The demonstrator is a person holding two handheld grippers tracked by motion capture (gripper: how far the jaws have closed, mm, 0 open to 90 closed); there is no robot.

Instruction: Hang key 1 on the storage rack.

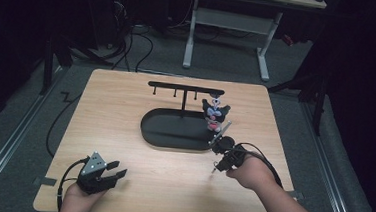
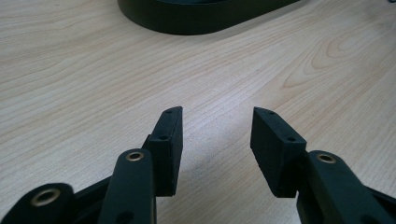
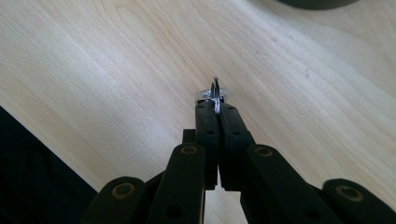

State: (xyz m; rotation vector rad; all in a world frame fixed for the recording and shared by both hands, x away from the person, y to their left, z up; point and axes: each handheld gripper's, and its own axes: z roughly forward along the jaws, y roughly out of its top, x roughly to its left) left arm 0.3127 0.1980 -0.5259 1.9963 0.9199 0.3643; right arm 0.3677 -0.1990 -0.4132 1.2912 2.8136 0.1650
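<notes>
Pinching a metal key ring [image 3: 215,93] between clamped jaws, the right gripper [image 1: 215,169] is sitting just short of the hook stand [image 1: 184,88]; the left gripper [image 1: 117,174] is idling open.

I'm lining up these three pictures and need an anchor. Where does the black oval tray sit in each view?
High view: the black oval tray lies at the middle of the table, under the hook stand.
Left gripper view: the tray's wall runs along the top edge, centre.
Right gripper view: a dark sliver of it at the top edge, right of centre.
Shared landmark: the light wooden table top.
</notes>
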